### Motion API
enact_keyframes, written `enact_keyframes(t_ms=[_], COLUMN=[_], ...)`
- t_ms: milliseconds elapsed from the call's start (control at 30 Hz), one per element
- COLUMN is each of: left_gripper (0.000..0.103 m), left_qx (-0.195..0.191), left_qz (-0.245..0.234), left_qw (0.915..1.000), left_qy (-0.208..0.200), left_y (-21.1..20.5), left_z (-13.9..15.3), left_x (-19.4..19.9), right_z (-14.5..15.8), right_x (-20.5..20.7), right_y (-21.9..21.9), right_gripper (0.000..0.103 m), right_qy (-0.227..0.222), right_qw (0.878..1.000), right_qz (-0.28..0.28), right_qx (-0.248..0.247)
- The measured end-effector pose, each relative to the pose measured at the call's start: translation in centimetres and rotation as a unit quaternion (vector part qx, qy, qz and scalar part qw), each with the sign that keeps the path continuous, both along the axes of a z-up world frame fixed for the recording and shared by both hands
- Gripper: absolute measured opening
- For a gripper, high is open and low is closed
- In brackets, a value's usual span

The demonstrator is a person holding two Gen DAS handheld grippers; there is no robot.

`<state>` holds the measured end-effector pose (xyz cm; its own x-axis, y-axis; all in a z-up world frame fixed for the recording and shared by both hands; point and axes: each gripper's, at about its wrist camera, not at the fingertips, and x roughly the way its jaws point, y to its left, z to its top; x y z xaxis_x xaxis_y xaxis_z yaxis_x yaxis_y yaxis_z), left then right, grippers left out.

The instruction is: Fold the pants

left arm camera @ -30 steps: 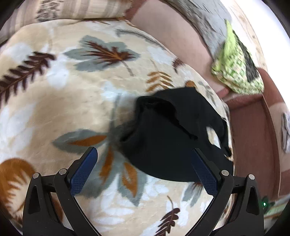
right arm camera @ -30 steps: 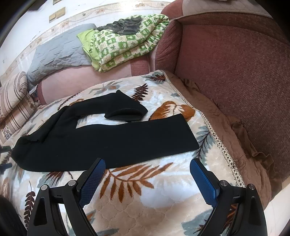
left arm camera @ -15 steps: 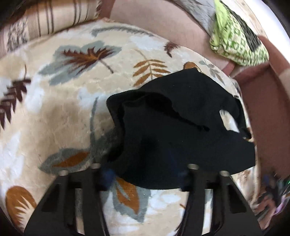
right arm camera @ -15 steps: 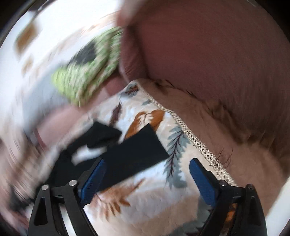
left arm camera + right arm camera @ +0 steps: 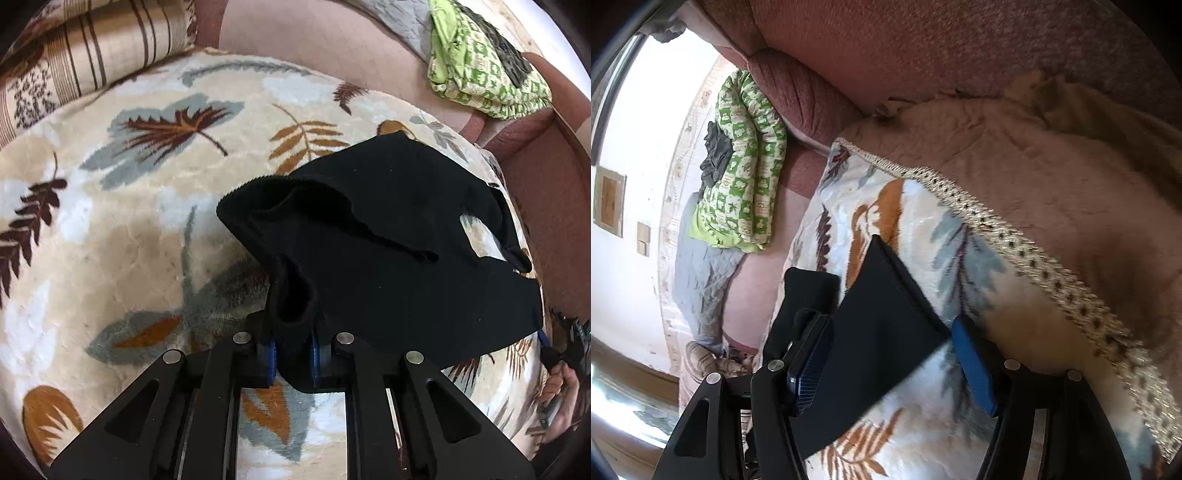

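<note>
Black pants lie on a leaf-patterned blanket. My left gripper is shut on a bunched fold at the waistband end, which is lifted slightly off the blanket. In the right wrist view, the hem end of one pant leg lies between the blue pads of my right gripper, which is open around it. The second leg lies behind, on the left. My right gripper also shows at the far right edge of the left wrist view.
A maroon sofa back and a tan fringed cover lie to the right. A folded green patterned quilt and a grey quilt sit at the back. A striped pillow is at the blanket's far left.
My left gripper moved in and closed on the waistband fold. My right gripper swung and dropped down over the leg hem, so the hem now lies between its open pads.
</note>
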<state>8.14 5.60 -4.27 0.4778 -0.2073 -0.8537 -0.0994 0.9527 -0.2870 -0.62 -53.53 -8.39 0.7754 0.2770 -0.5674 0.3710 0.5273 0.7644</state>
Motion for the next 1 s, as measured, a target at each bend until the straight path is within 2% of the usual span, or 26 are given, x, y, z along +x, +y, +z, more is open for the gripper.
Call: enact_keyframes(t_ms=[33,67,100,167,267,367,433,467,600,700,833,900,933,1000], left_gripper=[0.011,0.011,0.011,0.007,0.005,0.005,0.004,0.004,0.004,0.004,0.004,0.005,0.005,0.013], left_qx=[-0.007,-0.01,-0.016,-0.02,-0.016,-0.07,-0.108,-0.11,-0.099,-0.085,-0.075,-0.086,-0.076,-0.039], left_qz=[0.004,0.005,0.005,0.007,0.014,0.034,0.045,0.048,0.047,0.06,0.089,0.098,0.09,0.09], left_qw=[1.0,0.9999,0.9999,0.9997,0.9996,0.9969,0.9931,0.9928,0.994,0.9945,0.9928,0.9907,0.9921,0.9947], left_qy=[0.005,0.005,0.0,-0.011,-0.018,-0.009,0.003,0.002,0.008,0.013,0.028,0.038,0.042,0.031], left_y=[0.2,0.3,0.4,0.5,0.7,3.2,5.3,6.3,10.4,13.5,17.1,18.1,18.0,17.5], left_z=[-0.2,-0.2,-0.2,0.1,0.4,0.7,1.3,2.1,4.5,4.8,2.3,0.5,-0.3,-0.6], left_x=[0.1,0.1,0.1,0.0,-0.4,-1.6,-2.9,-3.8,-7.2,-10.0,-13.5,-14.3,-14.5,-14.6], right_z=[-0.1,-0.5,-0.9,-0.7,0.2,1.0,1.6,2.0,2.6,2.3,1.9,1.7,1.4,0.5], right_x=[0.1,0.3,0.5,0.7,0.7,-0.1,-1.3,-2.1,-4.6,-6.6,-8.5,-8.6,-8.6,-8.4], right_y=[-0.2,-0.2,-0.1,0.4,0.9,1.4,2.0,2.6,5.4,8.2,12.4,13.6,13.8,13.4], right_gripper=[0.045,0.024,0.019,0.006,0.004,0.004,0.004,0.004,0.004,0.004,0.004,0.004,0.004,0.004], right_qy=[-0.002,-0.007,-0.009,0.005,0.007,0.013,0.012,0.008,0.008,0.006,0.012,0.027,0.04,0.073], right_qw=[1.0,0.999,0.999,0.999,0.999,0.999,0.999,0.999,0.995,0.991,0.984,0.983,0.984,0.986], right_qz=[0.002,0.012,0.021,0.032,0.041,0.037,0.038,0.049,0.097,0.13,0.172,0.178,0.174,0.148], right_qx=[0.007,0.028,0.046,0.024,-0.015,-0.035,-0.024,-0.015,0.005,0.038,0.046,0.024,0.014,-0.002])
